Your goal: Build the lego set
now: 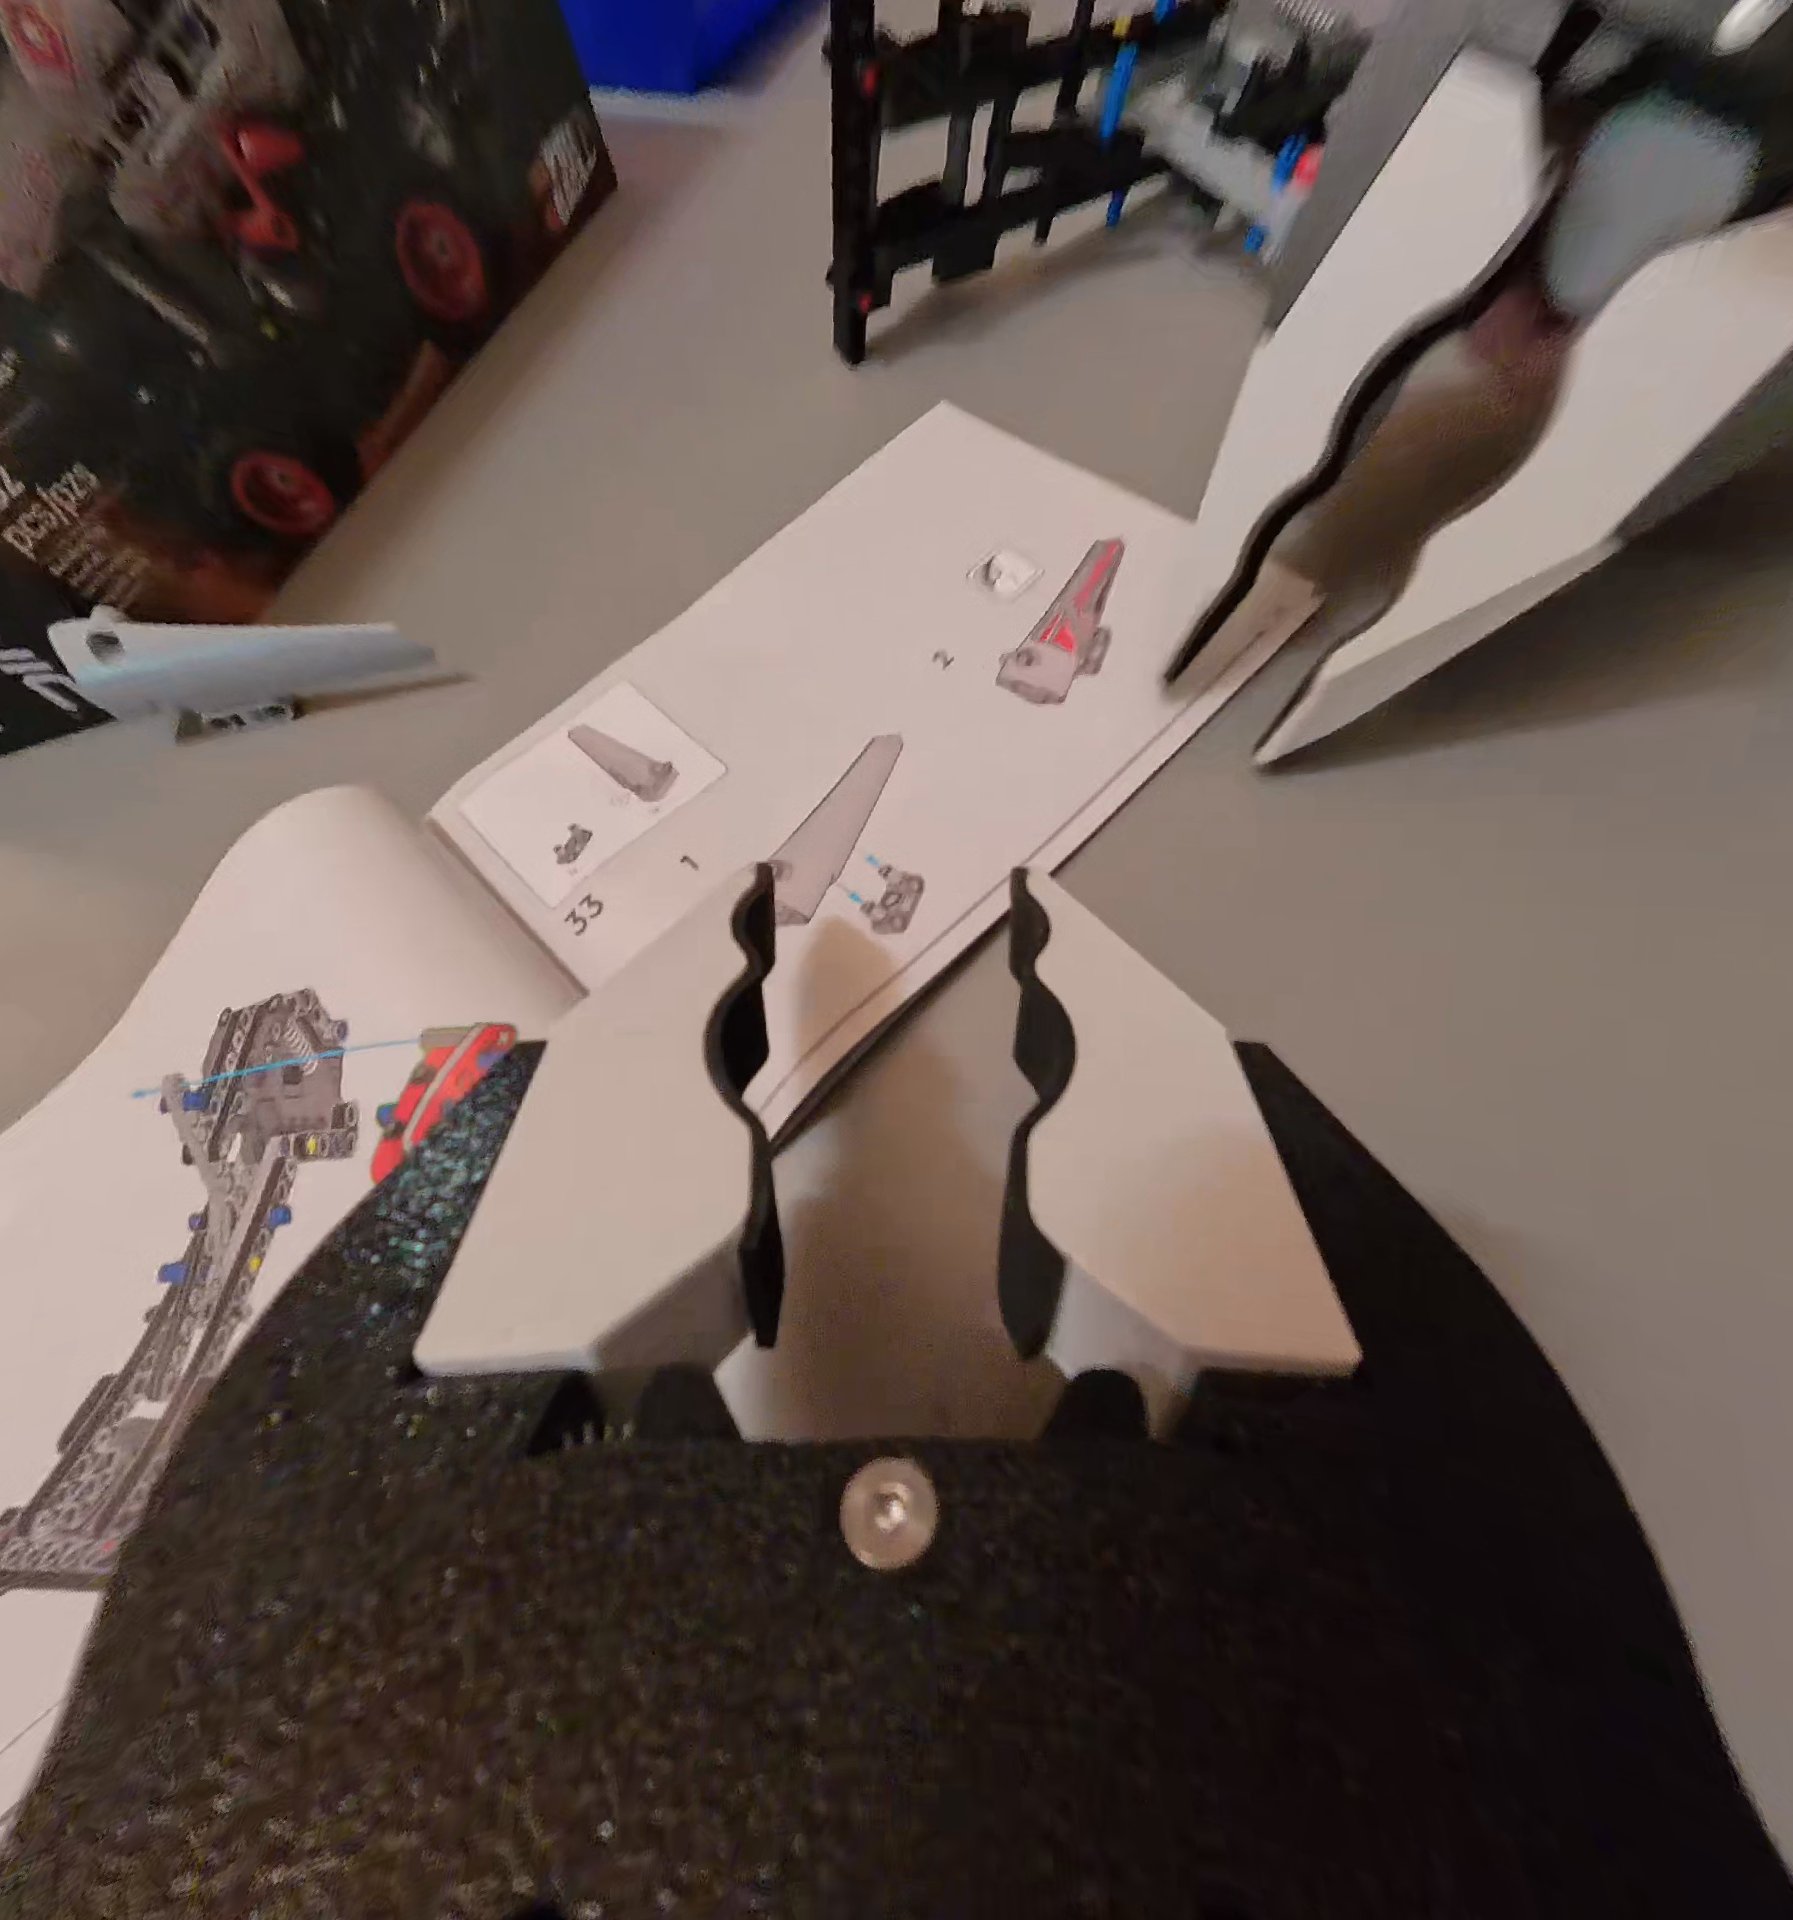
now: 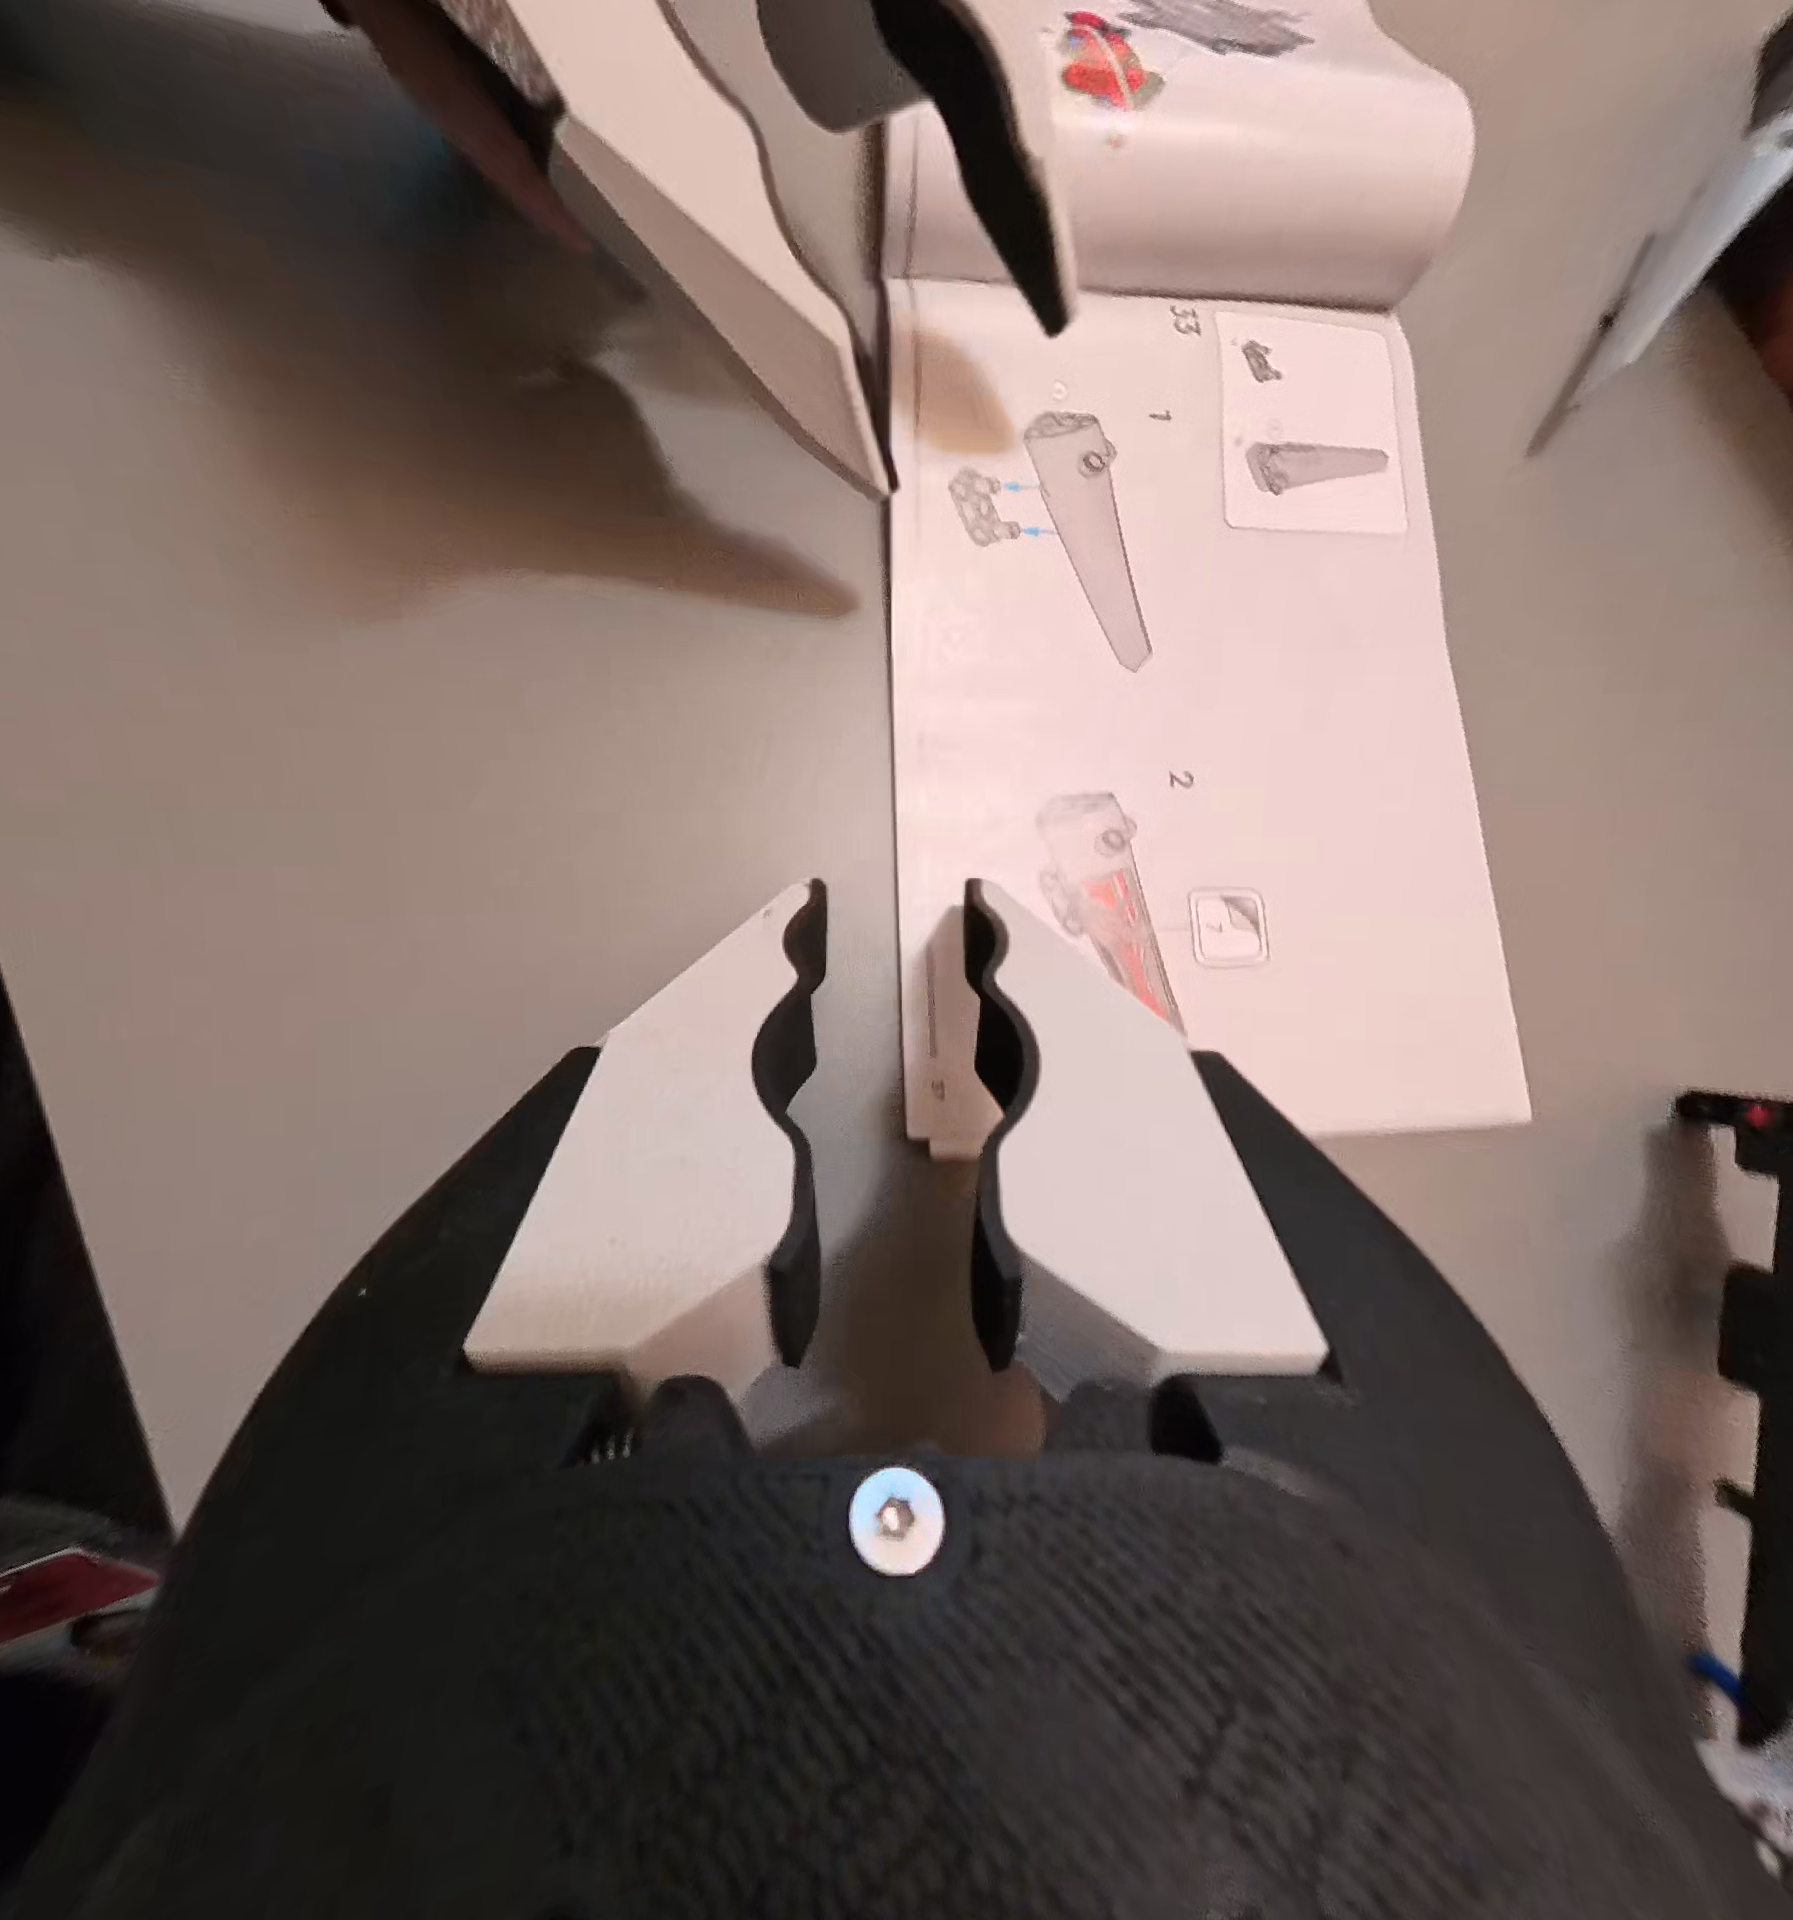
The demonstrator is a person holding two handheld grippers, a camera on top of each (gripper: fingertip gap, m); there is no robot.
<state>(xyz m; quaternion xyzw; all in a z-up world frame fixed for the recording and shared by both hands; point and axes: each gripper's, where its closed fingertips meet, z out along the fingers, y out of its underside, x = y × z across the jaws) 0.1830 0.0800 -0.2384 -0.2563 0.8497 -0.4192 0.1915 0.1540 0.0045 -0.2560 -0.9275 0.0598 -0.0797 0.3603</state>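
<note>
An open instruction booklet lies on the grey table; it also shows in the right wrist view. My left gripper is open and empty, hovering over the booklet's near edge. My right gripper is open and empty at the booklet's other end; in the left wrist view it reaches in from the upper right. The left gripper shows at the top of the right wrist view. A light grey wedge-shaped panel lies by the box. A black lego frame stands at the back.
The dark lego box stands at the back left. A blue bin sits behind it. The black frame is at the right edge of the right wrist view, and the grey panel is at its upper right.
</note>
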